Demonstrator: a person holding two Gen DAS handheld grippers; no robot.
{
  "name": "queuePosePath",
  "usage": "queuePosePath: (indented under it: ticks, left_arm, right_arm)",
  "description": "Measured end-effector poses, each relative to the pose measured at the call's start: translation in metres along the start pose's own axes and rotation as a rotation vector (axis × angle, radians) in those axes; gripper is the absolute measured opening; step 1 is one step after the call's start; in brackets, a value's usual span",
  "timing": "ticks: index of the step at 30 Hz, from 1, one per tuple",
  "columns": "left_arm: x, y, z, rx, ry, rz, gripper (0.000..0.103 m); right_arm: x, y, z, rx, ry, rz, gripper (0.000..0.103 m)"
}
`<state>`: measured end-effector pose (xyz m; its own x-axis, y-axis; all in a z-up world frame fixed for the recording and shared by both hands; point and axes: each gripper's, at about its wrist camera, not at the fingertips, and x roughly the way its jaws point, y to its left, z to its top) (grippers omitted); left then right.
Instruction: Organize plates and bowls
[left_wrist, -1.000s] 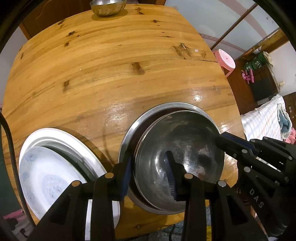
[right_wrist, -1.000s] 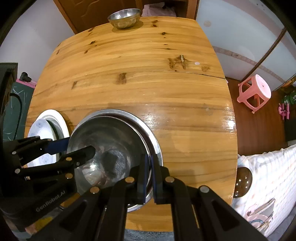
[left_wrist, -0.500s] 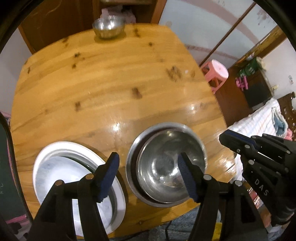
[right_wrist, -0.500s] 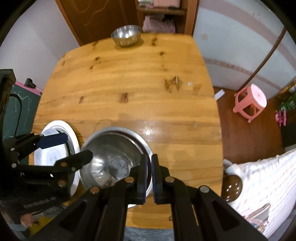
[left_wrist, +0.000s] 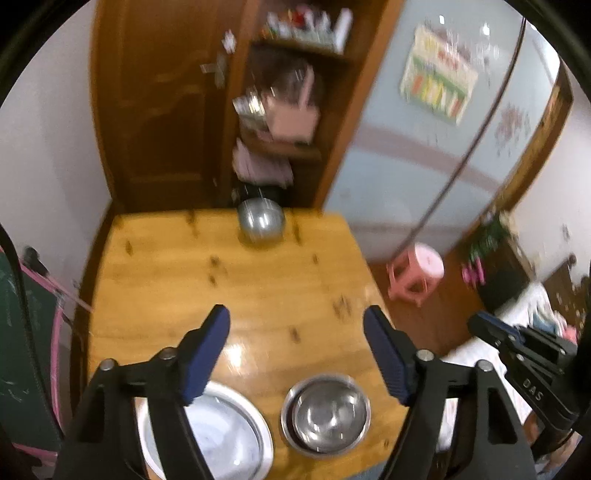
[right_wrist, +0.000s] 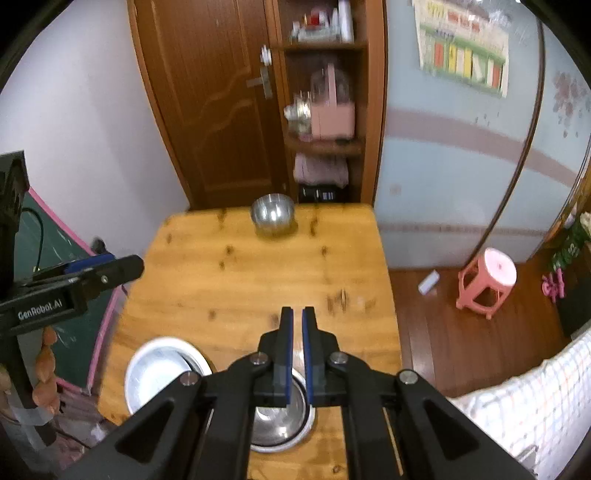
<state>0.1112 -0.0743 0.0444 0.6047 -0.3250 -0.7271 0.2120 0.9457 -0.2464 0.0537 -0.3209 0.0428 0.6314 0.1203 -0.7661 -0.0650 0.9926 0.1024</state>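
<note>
Wooden desk (right_wrist: 258, 280) fills both views, seen from above. At its near edge sit a white plate stack (left_wrist: 225, 439) and, just beside it, nested steel bowls (left_wrist: 327, 411). One more steel bowl (right_wrist: 272, 212) stands alone at the far edge. Left tool (left_wrist: 295, 332) has just been opening and now gapes wide, with nothing between its jaws. Right tool (right_wrist: 297, 321) is closed and empty. Likely next: fetch the far bowl, approaching its rim squarely, gripping one wall, and lowering it gently into the nest.

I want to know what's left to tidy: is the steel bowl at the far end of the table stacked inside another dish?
No, the far steel bowl sits alone on the bare wooden table, apart from the dishes near the front edge.
</note>
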Motion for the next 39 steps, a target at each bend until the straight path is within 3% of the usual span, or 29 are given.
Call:
queuePosePath:
  ticks: [5, 7, 8, 11, 14, 21, 26, 33, 39]
  left_arm:
    - [-0.042, 0.006, 0.029, -0.013, -0.105, 0.02, 0.077]
    - [-0.052, 0.008, 0.037, -0.007, -0.135, 0.034, 0.082]
    - [-0.056, 0.009, 0.041, -0.004, -0.147, 0.043, 0.084]
    - [-0.059, 0.011, 0.052, 0.0, -0.154, 0.054, 0.086]
    - [-0.046, 0.017, 0.062, -0.009, -0.132, 0.061, 0.086]
    - [0.009, 0.032, 0.106, 0.012, -0.079, 0.095, 0.086]
    - [0.064, 0.051, 0.142, -0.015, -0.034, 0.099, 0.086]
    - [0.162, 0.079, 0.177, -0.071, 0.04, 0.101, 0.086]
    - [0.259, 0.101, 0.162, -0.153, 0.128, 0.076, 0.086]
  right_arm:
    - [-0.037, 0.011, 0.028, -0.025, -0.099, 0.0, 0.005]
    - [-0.046, 0.016, 0.039, -0.033, -0.116, 0.014, 0.008]
    - [-0.048, 0.019, 0.042, -0.035, -0.121, 0.021, 0.012]
    - [-0.048, 0.023, 0.052, -0.037, -0.139, 0.049, 0.052]
    - [-0.038, 0.025, 0.067, -0.031, -0.143, 0.057, 0.055]
    - [-0.008, 0.021, 0.121, -0.007, -0.103, 0.056, 0.055]
    - [0.038, 0.014, 0.171, 0.027, -0.03, 0.057, 0.055]
    - [0.132, 0.0, 0.219, 0.061, 0.093, 0.021, 0.055]
    - [0.24, -0.016, 0.219, 0.12, 0.225, 0.035, 0.055]
